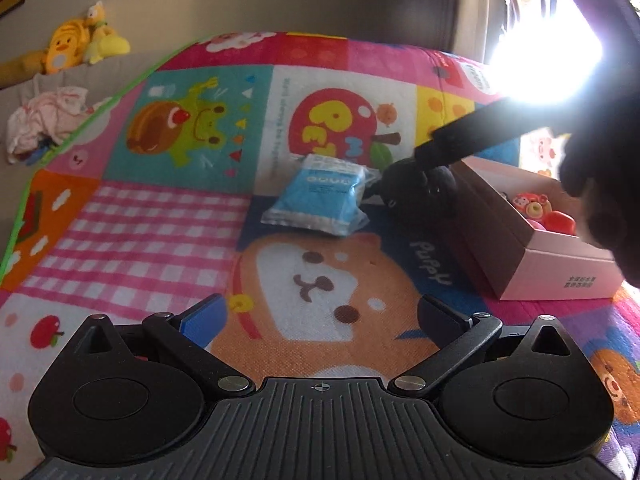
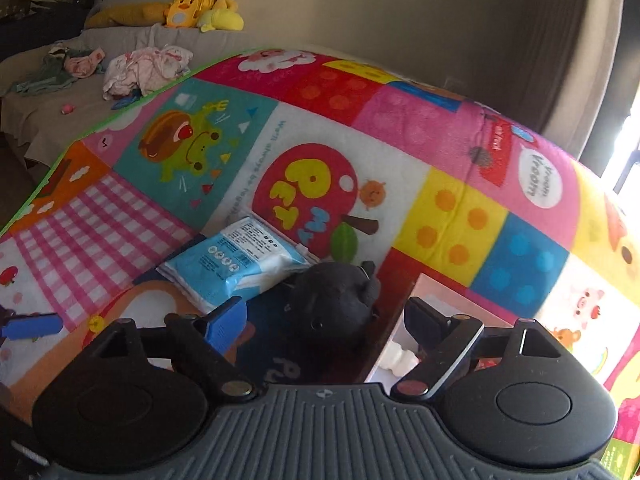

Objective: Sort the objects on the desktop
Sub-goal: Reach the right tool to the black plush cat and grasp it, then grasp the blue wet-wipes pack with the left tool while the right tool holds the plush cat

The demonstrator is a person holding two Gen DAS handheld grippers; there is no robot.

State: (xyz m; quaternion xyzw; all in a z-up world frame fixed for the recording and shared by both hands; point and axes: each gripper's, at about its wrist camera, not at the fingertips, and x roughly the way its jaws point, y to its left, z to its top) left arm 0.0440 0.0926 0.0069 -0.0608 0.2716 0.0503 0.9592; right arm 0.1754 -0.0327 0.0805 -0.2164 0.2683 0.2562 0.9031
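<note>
A blue and white plastic packet (image 1: 320,196) lies on the colourful cartoon mat (image 1: 168,224); it also shows in the right wrist view (image 2: 236,268). A black plush toy (image 1: 420,188) lies just right of the packet, against the pink box (image 1: 560,268); it also shows in the right wrist view (image 2: 336,300). My left gripper (image 1: 320,320) is open and empty, low over the mat, short of the packet. My right gripper (image 2: 324,320) is open, its jaws either side of the black plush, not touching it. In the left wrist view the right gripper's dark finger (image 1: 472,136) reaches over the plush.
The pink box holds small red and pink toys (image 1: 544,212). The box's inner wall (image 2: 440,292) is by my right finger. Beyond the mat's green edge is a grey couch (image 2: 60,116) with clothes (image 2: 148,68) and yellow plush toys (image 2: 204,4).
</note>
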